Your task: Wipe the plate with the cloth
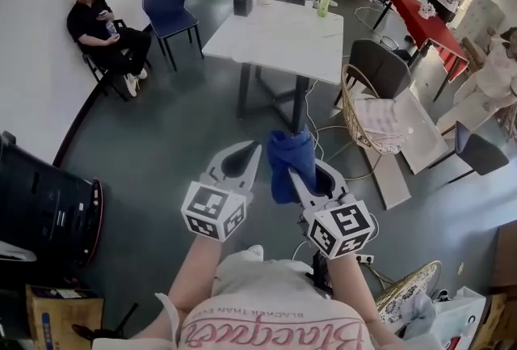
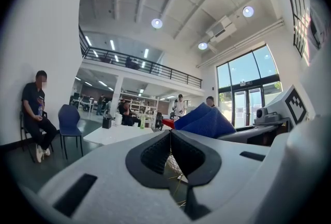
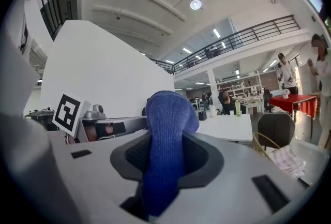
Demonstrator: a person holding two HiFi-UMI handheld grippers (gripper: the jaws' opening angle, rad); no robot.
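Big open office with a grey floor [image 1: 178, 130] and a white rectangular tabletop [image 1: 275, 37] in the upper middle of the head view. No plate shows up in any view, so I'd say wiping hasn't started and this is the bring-the-cloth-over step. Next move calls for finding the plate and laying the cloth flat on it. Right hand-held gripper [image 3: 165, 140] is clamped on the blue knitted cloth [image 1: 287, 158], lower centre of frame. Left hand-held gripper [image 2: 170, 133] is fully closed with nothing in it.
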